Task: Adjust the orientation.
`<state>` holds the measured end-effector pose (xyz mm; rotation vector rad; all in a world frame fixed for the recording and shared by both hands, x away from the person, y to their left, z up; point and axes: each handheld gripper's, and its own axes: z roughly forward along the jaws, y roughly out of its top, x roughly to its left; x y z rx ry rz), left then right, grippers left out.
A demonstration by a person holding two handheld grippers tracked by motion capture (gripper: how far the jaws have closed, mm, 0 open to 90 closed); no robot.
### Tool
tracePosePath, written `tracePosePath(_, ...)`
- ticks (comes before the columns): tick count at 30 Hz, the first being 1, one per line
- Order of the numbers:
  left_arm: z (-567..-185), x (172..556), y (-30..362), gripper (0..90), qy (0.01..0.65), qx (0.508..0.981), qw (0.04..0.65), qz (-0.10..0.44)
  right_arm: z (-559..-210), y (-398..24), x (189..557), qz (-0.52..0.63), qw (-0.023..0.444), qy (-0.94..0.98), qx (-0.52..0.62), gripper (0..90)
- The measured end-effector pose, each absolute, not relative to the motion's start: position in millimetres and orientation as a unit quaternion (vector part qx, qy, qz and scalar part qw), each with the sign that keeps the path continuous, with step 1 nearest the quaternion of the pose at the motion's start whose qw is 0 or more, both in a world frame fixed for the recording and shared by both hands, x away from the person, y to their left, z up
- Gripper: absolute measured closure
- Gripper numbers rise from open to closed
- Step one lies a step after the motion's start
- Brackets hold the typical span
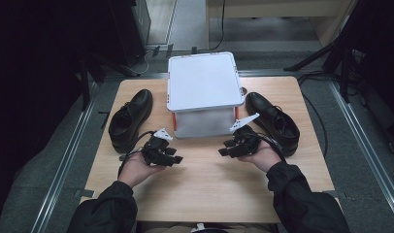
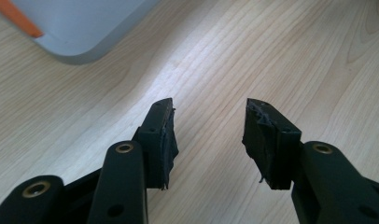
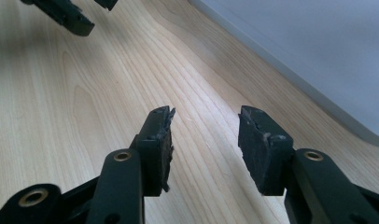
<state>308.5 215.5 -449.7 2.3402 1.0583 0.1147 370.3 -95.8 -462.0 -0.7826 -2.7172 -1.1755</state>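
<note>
On the wooden table [image 1: 209, 189] a white lidded box [image 1: 205, 80] stands at the middle back. A black leather shoe [image 1: 129, 119] lies to its left and a second black shoe [image 1: 275, 121] to its right. My left gripper [image 1: 178, 158] [image 2: 208, 112] hovers low over bare wood in front of the box's left corner [image 2: 80, 28], jaws apart with nothing between them. My right gripper [image 1: 223, 151] [image 3: 206, 116] is in front of the box's right corner, beside the box wall [image 3: 309, 46], also open and empty. The two grippers point toward each other.
An orange latch [image 2: 19, 18] shows on the box's side. The left gripper's fingertips [image 3: 66, 14] appear far off in the right gripper view. Bare tabletop lies between and in front of the hands. Grey floor and dark stands surround the table.
</note>
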Motion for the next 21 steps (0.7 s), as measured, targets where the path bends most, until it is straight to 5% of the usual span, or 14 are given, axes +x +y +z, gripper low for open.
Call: tracePosePath(21,-406,316,259,54.1,0.435,0.863,0.252,0.050,-463,-95,369,-0.377,0.048,-0.889,-0.255,54.1)
